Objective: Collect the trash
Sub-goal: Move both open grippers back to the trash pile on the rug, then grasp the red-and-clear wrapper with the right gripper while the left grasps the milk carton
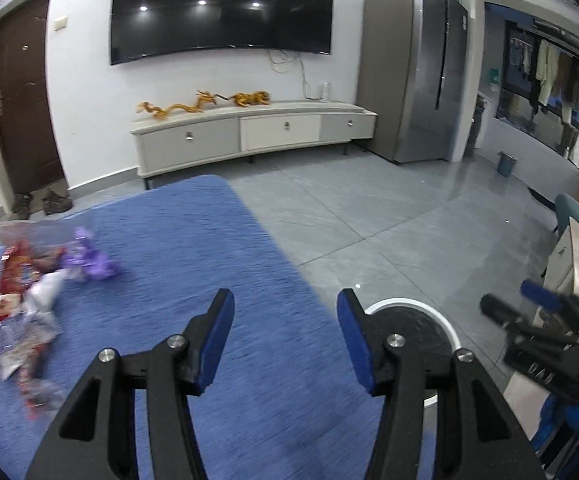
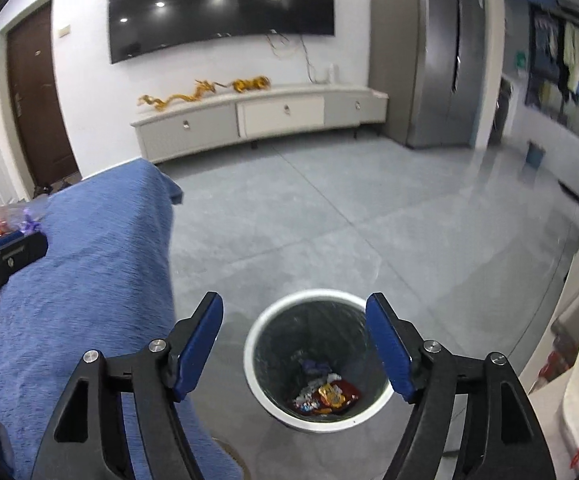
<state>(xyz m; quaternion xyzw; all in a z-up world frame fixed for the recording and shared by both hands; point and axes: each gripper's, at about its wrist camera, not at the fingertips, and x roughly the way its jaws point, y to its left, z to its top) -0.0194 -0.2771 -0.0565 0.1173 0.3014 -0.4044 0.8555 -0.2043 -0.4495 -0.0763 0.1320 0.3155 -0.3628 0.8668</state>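
Two grippers are showing, both spread wide with nothing between their blue pads. The left gripper [image 1: 285, 308] is hovering over a blue cloth [image 1: 193, 264]; a blurred pile of wrappers [image 1: 29, 296], too smeared to count, is lying at its left edge. The right gripper [image 2: 294, 312] is hanging above one white-rimmed trash bin [image 2: 257, 364] on the floor. Only the right wrist view is showing inside it: several wrappers [image 2: 325, 396] at the bottom.

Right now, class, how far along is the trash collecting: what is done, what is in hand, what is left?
Done: several wrappers lie in the bin. In hand: nothing; the right gripper is open above the bin, the left gripper open over the blue cloth. Left: a pile of wrappers on the cloth.
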